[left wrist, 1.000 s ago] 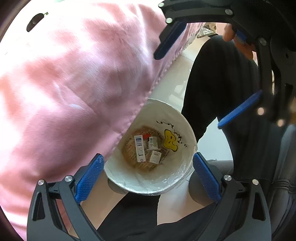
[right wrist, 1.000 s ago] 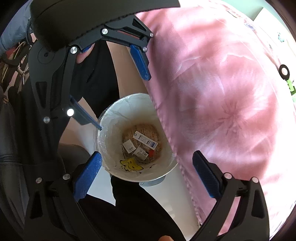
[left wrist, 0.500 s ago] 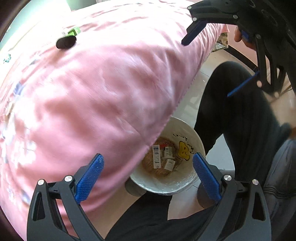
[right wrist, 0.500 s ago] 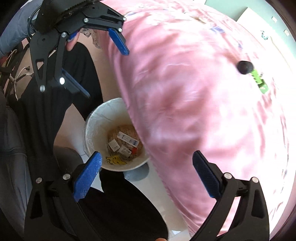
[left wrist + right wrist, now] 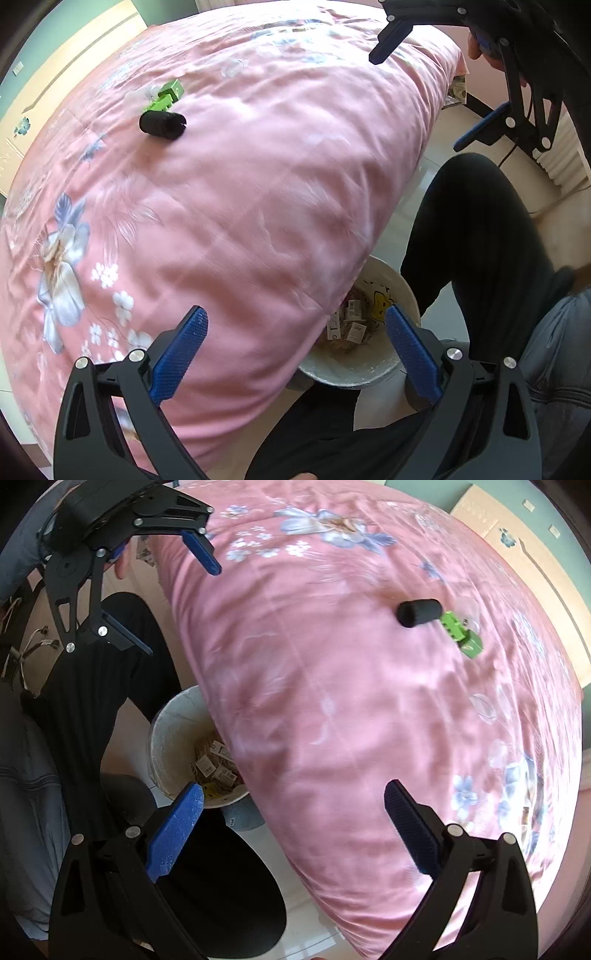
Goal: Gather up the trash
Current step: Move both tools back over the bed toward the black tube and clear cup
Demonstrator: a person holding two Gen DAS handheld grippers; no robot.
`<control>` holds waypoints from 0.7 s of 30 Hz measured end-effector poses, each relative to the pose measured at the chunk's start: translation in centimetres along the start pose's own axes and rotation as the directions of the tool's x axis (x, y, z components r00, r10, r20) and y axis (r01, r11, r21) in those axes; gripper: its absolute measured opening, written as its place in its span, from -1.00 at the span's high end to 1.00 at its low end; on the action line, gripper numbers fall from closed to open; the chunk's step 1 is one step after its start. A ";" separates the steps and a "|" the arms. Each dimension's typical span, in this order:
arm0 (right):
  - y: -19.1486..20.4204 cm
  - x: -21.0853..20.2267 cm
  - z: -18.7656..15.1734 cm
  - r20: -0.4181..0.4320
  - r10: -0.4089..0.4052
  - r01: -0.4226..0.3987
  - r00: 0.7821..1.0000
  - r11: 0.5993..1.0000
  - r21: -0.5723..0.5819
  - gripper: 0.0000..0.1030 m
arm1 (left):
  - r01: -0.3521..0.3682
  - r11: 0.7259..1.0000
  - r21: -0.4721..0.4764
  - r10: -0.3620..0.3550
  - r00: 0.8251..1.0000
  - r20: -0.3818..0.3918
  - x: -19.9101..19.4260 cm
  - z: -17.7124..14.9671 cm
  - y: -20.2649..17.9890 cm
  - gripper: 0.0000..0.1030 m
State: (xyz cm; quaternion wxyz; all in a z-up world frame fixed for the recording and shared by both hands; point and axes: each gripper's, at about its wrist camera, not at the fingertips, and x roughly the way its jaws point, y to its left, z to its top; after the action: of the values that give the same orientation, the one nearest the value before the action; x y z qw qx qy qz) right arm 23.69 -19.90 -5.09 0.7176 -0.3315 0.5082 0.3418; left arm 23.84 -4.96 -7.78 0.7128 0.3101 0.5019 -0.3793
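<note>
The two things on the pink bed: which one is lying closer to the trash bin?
The black cylinder, not the green block. The green one sits just beyond it, farther from the bin.

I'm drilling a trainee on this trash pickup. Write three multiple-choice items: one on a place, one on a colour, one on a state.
1. Where does the black cylinder lie?
A. in the bin
B. on the pink bedspread
C. on the floor

2. What colour is the small block touching the cylinder?
A. green
B. red
C. yellow

3. How is the left gripper?
A. shut on a box
B. shut, empty
C. open, empty

Answers: 1 B, it rests on the bed, away from the white bin. 2 A, bright green in both views. 3 C, its jaws stand wide apart with nothing between them.
</note>
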 end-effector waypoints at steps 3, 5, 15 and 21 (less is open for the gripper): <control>-1.6 0.1 0.3 -0.033 0.003 -0.002 0.999 0.999 0.036 -0.87 | -0.009 1.000 0.012 0.009 1.000 -0.002 -0.3 1.1 0.4 -0.90; -2.7 0.1 0.4 -0.047 0.003 -0.001 0.999 0.999 0.042 -0.87 | -0.019 1.000 0.018 0.019 1.000 -0.004 -0.4 1.6 0.6 -0.90; -7.2 -0.4 0.9 -0.070 -0.036 0.040 0.997 0.998 0.052 -0.87 | -0.042 0.999 0.003 0.042 0.999 -0.016 0.4 4.3 3.1 -0.90; -10.0 0.2 1.1 -0.075 -0.019 0.024 0.997 0.997 0.078 -0.87 | -0.036 0.999 -0.024 0.035 0.999 -0.037 1.8 5.9 5.1 -0.90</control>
State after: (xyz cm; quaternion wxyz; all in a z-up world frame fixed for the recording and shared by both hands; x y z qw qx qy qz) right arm 32.60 -24.44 -3.70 0.7144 -0.3209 0.5438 0.3014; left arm 31.36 -7.60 -7.37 0.7140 0.3170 0.5139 -0.3544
